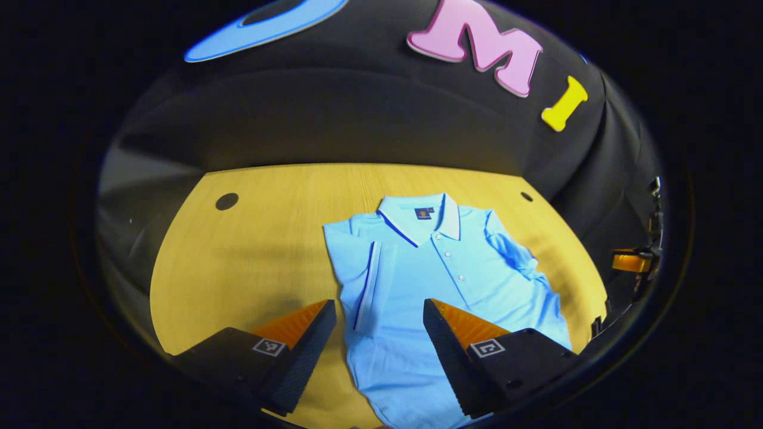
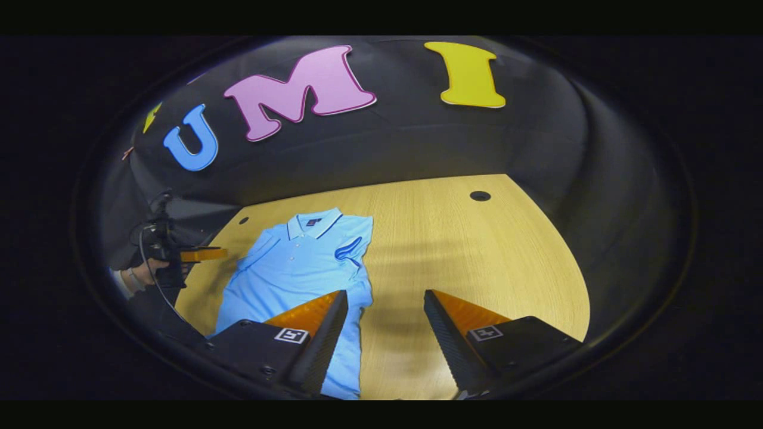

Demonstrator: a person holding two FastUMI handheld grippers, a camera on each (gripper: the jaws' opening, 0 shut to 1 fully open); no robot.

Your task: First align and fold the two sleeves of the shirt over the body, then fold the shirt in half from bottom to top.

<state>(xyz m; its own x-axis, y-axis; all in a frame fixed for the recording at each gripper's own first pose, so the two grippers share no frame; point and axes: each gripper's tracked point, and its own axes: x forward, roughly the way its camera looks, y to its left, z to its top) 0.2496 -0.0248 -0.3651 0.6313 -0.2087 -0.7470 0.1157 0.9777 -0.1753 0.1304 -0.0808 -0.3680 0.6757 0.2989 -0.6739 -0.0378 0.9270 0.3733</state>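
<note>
Shirt (image 1: 429,280) lies flat on table (image 1: 250,250), both sleeves folded in.

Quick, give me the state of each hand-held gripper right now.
Left hand-held gripper: open, holding nothing, above the blue polo shirt.
Right hand-held gripper: open, holding nothing, over the shirt's edge and the wooden table.

Shirt (image 1: 441,280) hem runs off the bottom edge in the left gripper view, partly covered by the left tongs (image 1: 380,333). In the right gripper view, its lower left side sits behind the right tongs (image 2: 385,325). Collar label too small to read.
</note>
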